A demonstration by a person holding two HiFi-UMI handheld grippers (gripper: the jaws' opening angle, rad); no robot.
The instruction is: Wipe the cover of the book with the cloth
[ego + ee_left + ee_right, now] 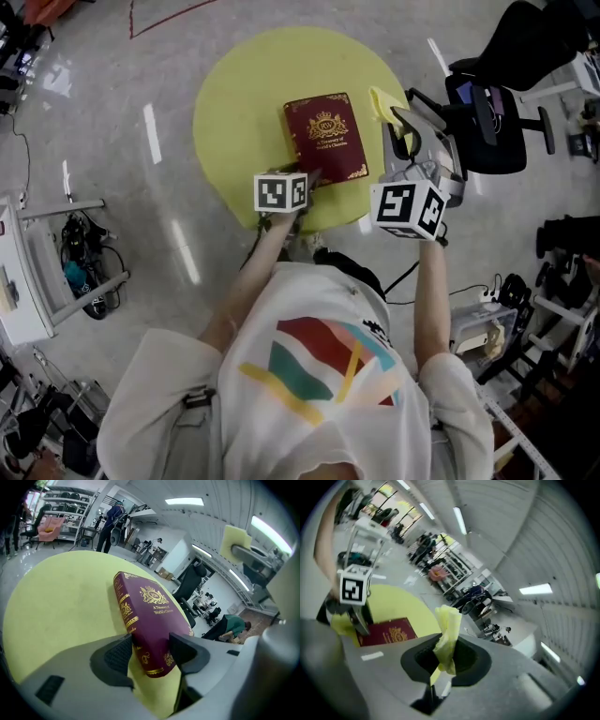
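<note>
A maroon book [325,139] with gold print lies on the round yellow table [234,103]. My left gripper [312,178] is at the book's near left corner. In the left gripper view the jaws [150,651] close on that corner of the book [150,606], one pad by the spine and one on the cover. To the right of the book, my right gripper [398,117] hangs above the table's right edge, shut on a crumpled yellow cloth [382,101]. In the right gripper view the cloth [449,625] sticks up between the pads, apart from the book [389,632].
A black office chair [487,112] stands just right of the table. Grey floor surrounds the table, with a white frame and cables [80,253] at the left and shelving [562,319] at the right. The far and left parts of the tabletop are bare.
</note>
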